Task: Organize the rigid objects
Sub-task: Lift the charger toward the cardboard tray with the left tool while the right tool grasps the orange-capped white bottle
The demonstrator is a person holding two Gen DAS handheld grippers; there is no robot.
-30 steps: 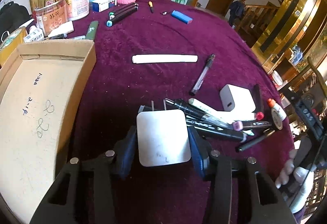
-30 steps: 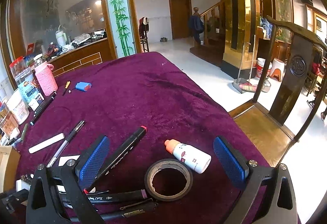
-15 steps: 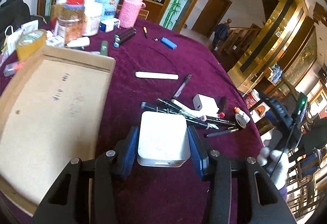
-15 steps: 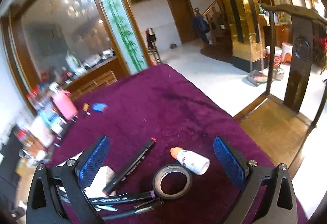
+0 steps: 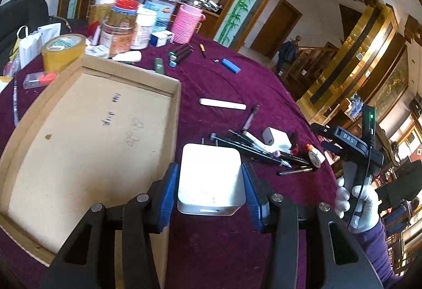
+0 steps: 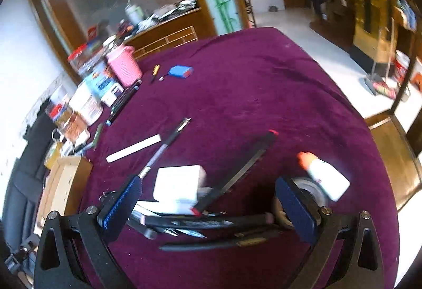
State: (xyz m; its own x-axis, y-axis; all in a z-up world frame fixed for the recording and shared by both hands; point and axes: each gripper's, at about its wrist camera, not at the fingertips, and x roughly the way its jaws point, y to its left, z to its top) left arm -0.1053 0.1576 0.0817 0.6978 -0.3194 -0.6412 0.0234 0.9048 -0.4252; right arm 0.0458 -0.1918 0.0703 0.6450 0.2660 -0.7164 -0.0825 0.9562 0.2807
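My left gripper (image 5: 209,191) is shut on a white square charger block (image 5: 210,178) and holds it above the purple cloth, just right of the shallow cardboard tray (image 5: 87,141). A second white charger (image 5: 274,136) lies among a heap of black markers (image 5: 263,152). In the blurred right wrist view my right gripper (image 6: 211,206) stands open over that heap: the white charger (image 6: 179,184) and black markers (image 6: 208,224) lie between its blue pads (image 6: 120,203). A small white bottle with an orange cap (image 6: 325,178) and a roll of tape (image 6: 306,191) sit by its right finger.
Jars, a pink knitted cup (image 5: 187,24) and a yellow tape roll (image 5: 63,50) crowd the table's far left. A white stick (image 5: 223,104), a pen (image 5: 249,117) and a blue lighter (image 5: 230,66) lie on the cloth. A gloved hand (image 5: 356,206) holds the right gripper. A wooden chair stands off the table's right edge.
My left gripper has lifted the white charger block off the markers and carried it left toward the cardboard tray. The right gripper swung left, from over the tape roll to over the marker heap.
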